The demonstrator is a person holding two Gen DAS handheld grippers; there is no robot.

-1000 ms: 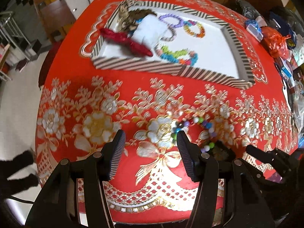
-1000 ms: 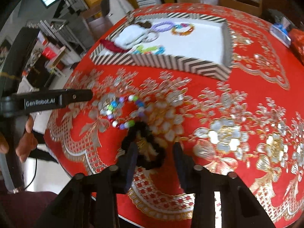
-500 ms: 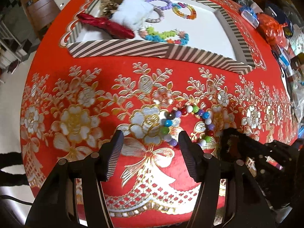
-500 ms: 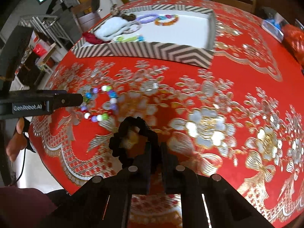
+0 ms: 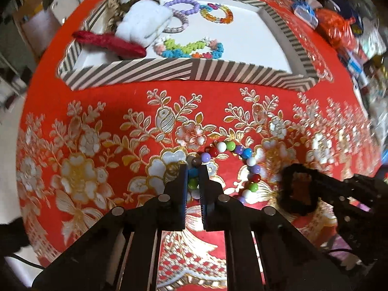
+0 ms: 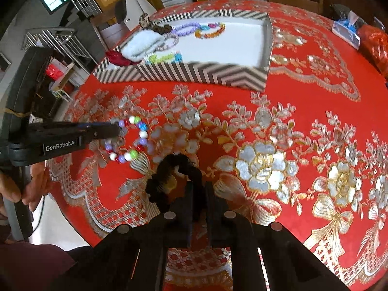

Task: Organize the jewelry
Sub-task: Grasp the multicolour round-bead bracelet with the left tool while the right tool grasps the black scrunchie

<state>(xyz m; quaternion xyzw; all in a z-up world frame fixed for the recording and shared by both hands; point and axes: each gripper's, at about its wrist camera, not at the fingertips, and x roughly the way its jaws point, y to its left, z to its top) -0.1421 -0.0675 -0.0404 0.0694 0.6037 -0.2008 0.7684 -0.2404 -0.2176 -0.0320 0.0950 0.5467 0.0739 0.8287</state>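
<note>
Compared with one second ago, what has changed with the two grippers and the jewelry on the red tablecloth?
The left gripper came down and its jaws have just closed on the multicoloured round-bead bracelet. The right gripper closed on the black fuzzy scrunchie. The striped tray and its contents stayed in place.

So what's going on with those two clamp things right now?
Left hand-held gripper shut on bead bracelet. Right hand-held gripper shut on black scrunchie. Striped tray ahead, path clear.
</note>
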